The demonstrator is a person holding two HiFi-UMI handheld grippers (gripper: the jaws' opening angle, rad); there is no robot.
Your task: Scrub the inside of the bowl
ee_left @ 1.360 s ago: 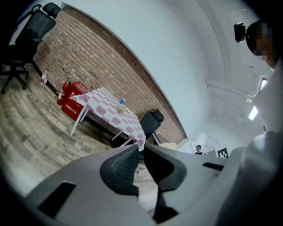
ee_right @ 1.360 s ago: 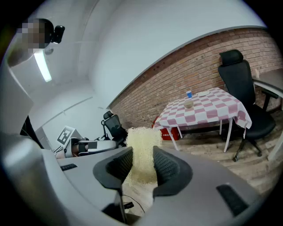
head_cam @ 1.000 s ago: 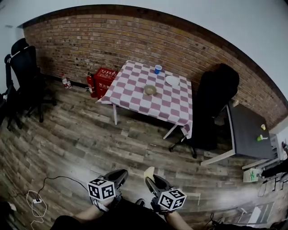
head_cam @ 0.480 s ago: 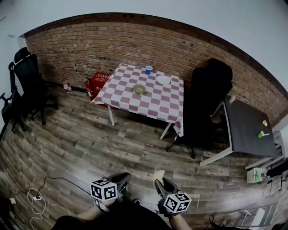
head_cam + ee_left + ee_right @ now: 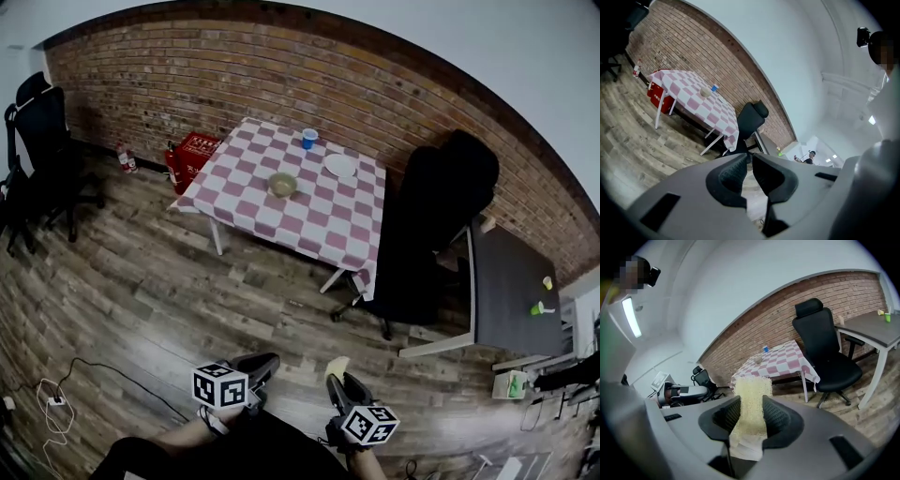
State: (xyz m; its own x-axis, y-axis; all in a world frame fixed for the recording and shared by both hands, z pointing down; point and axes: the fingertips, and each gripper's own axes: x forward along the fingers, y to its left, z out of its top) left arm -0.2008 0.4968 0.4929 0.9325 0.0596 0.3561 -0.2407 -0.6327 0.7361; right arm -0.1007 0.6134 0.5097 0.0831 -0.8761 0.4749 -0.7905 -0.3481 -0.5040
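- Office chair (image 5: 37, 141): black, far left, on the wood floor (image 5: 169, 281).
- Fire extinguisher (image 5: 172, 167), red crate (image 5: 194, 150): against the brick wall, just beside the counter.
- Counter (image 5: 309, 230): checked cloth, well apart from both grippers.
- Bowl (image 5: 281, 184): upright, near the counter's middle.
- Blue cup (image 5: 308, 138), white plate (image 5: 339, 166): nearer the wall, right of the bowl.
- Left gripper (image 5: 750, 164): low, jaws pressed together, nothing between.
- Right gripper (image 5: 749, 414): pinching a yellow scrub sponge (image 5: 751, 397) that projects past the jaws.
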